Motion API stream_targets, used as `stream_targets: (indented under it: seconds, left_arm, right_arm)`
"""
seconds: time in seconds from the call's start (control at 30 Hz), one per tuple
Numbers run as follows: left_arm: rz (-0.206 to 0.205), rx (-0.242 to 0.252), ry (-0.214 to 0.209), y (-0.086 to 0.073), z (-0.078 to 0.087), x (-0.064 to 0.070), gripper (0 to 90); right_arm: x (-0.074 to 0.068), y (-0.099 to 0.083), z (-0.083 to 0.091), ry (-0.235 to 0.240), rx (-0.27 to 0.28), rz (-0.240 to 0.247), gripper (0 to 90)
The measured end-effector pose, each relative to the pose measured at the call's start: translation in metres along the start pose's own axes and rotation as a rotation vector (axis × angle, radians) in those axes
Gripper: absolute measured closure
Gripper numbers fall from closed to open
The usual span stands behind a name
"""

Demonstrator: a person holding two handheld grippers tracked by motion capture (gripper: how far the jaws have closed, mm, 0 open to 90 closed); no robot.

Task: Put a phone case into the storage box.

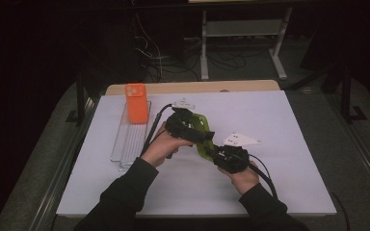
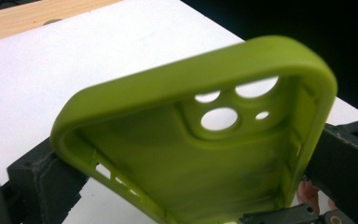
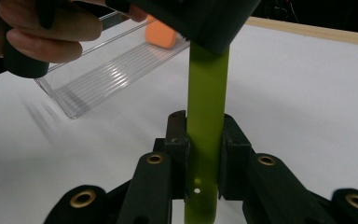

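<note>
1. High view. Green phone case (image 1: 203, 136), held off the white worktop (image 1: 289, 159) between both tools. The left hand-held gripper (image 1: 192, 126) grips its far end; the right hand-held gripper (image 1: 220, 153) grips its near end. To the left of the left hand-held gripper lies a clear tray (image 1: 131, 139) with an orange phone case (image 1: 137, 103) at its far end.

2. Left gripper view. The green phone case (image 2: 200, 154) spans the gap between the jaws, which press on its two long side walls. Open inner face toward the camera, lens cutouts at the far end. Judged light, soft and rubbery: thin walls likely bow under a hard squeeze.

3. Right gripper view. The green phone case (image 3: 206, 116) stands edge-on, upright, pinched flat between the closed-in jaws. The left hand-held gripper (image 3: 205, 28) clamps its upper end. Clear tray (image 3: 107, 70) and orange phone case (image 3: 161, 35) lie beyond, to the left.

4. Handling. Matte surface, probably good grip. Best taken across the rim or near the corners, where it is stiffest; not fragile.
</note>
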State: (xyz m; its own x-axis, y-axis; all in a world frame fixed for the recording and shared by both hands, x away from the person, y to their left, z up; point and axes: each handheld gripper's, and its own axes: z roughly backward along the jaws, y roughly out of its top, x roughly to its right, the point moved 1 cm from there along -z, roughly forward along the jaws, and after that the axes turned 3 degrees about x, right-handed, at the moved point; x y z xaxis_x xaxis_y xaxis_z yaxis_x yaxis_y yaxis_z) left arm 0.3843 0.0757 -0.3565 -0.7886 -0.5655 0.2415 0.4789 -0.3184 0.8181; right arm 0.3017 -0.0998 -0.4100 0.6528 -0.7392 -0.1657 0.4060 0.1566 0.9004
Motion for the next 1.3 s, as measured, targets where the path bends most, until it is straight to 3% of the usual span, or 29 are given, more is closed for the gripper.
stream_targets:
  seconds: [0.27,0.4,0.8,0.93,1.1,1.3]
  left_arm:
    - [0.023,0.006,0.002,0.000,-0.002,0.000,0.0]
    - [0.036,0.029,0.016,0.001,-0.002,0.000,5.9]
    - [0.018,0.037,-0.019,0.002,0.000,0.000,11.4]
    - [-0.016,0.017,-0.006,0.004,0.001,0.000,12.6]
    - [-0.007,0.009,0.021,0.012,0.009,-0.006,13.2]
    - [-0.010,0.000,0.063,0.023,0.022,-0.016,13.9]
  right_arm:
    - [-0.001,-0.001,-0.002,-0.001,-0.009,-0.003,75.4]
    - [-0.001,-0.002,-0.002,-0.004,-0.012,-0.002,75.4]
    - [0.000,-0.003,-0.004,0.003,-0.027,0.007,74.7]
    - [0.001,-0.003,-0.005,0.022,-0.055,0.023,59.2]
    - [0.008,-0.004,0.001,0.041,-0.097,0.036,42.6]
    - [0.026,-0.013,0.015,0.025,-0.155,0.041,27.4]
